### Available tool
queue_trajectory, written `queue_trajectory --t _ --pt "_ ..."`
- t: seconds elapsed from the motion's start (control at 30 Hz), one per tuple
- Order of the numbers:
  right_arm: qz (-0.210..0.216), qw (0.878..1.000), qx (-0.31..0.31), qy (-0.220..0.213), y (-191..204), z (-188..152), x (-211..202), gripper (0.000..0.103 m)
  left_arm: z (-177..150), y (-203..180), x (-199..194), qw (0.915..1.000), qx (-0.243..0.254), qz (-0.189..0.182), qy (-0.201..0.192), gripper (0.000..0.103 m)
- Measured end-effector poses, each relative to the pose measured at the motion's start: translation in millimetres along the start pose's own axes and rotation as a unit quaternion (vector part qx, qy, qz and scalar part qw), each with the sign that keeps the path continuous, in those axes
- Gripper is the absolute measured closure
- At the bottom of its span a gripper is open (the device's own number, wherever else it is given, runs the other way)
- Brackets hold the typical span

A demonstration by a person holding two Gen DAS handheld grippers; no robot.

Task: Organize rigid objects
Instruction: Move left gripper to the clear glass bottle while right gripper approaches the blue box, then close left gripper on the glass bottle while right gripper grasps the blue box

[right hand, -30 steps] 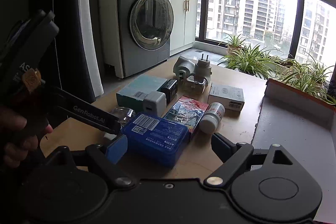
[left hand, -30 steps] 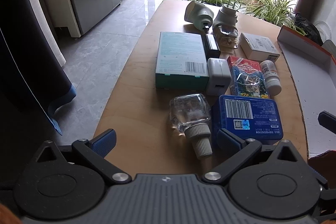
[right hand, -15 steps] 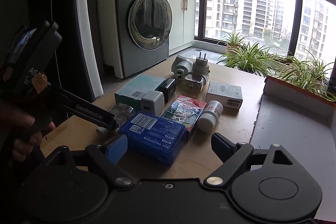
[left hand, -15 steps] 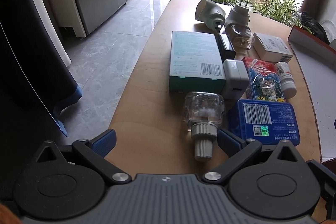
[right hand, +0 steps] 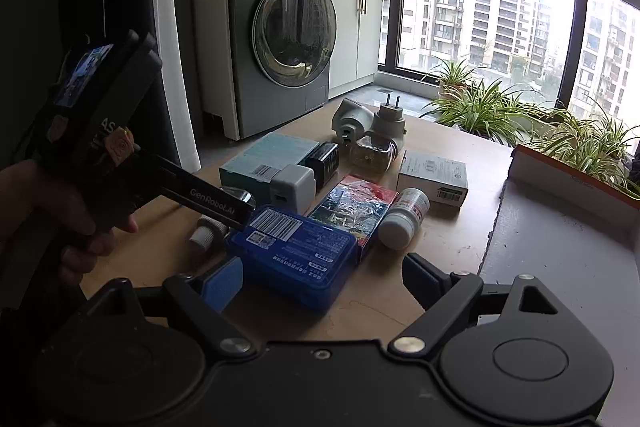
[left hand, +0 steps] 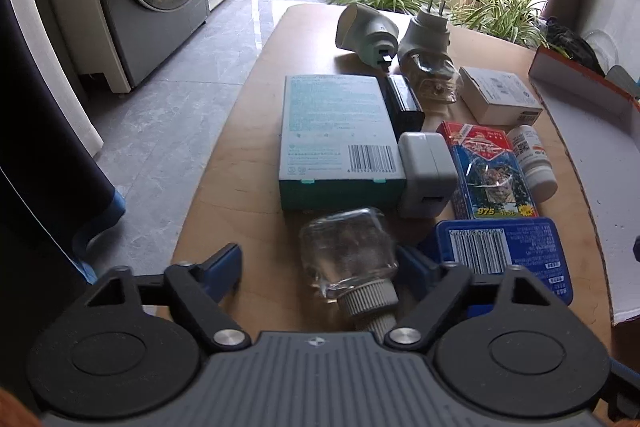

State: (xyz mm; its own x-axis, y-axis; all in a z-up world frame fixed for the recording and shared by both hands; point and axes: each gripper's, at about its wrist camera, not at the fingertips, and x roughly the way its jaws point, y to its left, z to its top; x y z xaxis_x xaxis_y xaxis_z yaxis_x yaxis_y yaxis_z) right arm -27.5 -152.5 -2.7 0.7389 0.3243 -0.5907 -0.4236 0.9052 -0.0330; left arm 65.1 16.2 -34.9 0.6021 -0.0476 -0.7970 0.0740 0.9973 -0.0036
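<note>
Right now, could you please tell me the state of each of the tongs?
Left tongs: open, just been closing around the clear bottle, not yet gripping.
Right tongs: open, holding nothing.

My left gripper (left hand: 318,267) has moved in over the clear bottle (left hand: 348,255). My jaws have just been closing, the bottle between them.

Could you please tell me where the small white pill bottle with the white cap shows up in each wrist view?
Left wrist view: the small white pill bottle lies at right of centre, beside the red and blue card box.
Right wrist view: it lies near the centre, again beside that card box.
Shared landmark: the blue plastic case.
</note>
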Motion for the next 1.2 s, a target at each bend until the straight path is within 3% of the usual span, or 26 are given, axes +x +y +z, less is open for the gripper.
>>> queue_trajectory --t 0.1,0.23,0.4,0.53,0.6,0.7,0.8,0.87,1.07,1.1,1.13,1.2 --pt "0.012 0.999 -0.036 0.006 1.8 6.0 9.1 0.001 -4.8 -6.9 -4.0 0.9994 0.031 -0.007 -0.014 0.051" --pt "0.050 0.994 -0.092 0.030 2.6 19.7 27.9 0.001 -7.7 -2.8 -8.1 0.9993 0.023 -0.025 -0.014 0.052" --pt "0.098 0.977 -0.179 0.063 12.6 38.5 56.9 0.001 -12.4 6.7 -12.3 0.9994 0.008 -0.031 -0.012 0.052" --pt "0.134 0.966 -0.197 0.106 17.1 48.9 85.3 0.001 -14.5 13.1 -16.4 0.9992 0.001 -0.037 -0.014 0.052" --pt "0.139 0.962 -0.189 0.140 18.5 47.7 99.0 0.001 -14.1 14.8 -16.7 0.9992 -0.001 -0.036 -0.014 0.052" --pt "0.120 0.969 -0.170 0.134 22.4 42.0 92.8 0.005 -14.5 16.5 -17.8 0.9991 -0.006 -0.039 -0.015 0.052" --pt "0.106 0.979 -0.106 0.138 18.7 32.2 74.9 0.020 -16.5 18.2 -19.3 0.9989 -0.009 -0.043 -0.016 0.052" --pt "0.123 0.978 -0.065 0.155 15.3 25.2 70.2 0.028 -17.4 18.0 -18.3 0.9988 -0.010 -0.044 -0.015 0.052" --pt "0.083 0.986 -0.016 0.145 22.7 23.6 83.0 0.017 -20.7 13.7 -17.0 0.9989 -0.010 -0.042 -0.018 0.052" --pt "0.075 0.987 -0.007 0.141 23.5 24.4 85.0 0.018 -21.3 13.7 -16.9 0.9989 -0.011 -0.041 -0.019 0.052" --pt "0.063 0.989 0.001 0.132 24.4 24.2 82.9 0.029 -22.1 13.6 -17.1 0.9990 -0.011 -0.040 -0.019 0.052" --pt "0.054 0.990 0.027 0.125 22.8 24.3 76.7 0.029 -23.0 12.7 -19.4 0.9991 -0.012 -0.036 -0.020 0.053"
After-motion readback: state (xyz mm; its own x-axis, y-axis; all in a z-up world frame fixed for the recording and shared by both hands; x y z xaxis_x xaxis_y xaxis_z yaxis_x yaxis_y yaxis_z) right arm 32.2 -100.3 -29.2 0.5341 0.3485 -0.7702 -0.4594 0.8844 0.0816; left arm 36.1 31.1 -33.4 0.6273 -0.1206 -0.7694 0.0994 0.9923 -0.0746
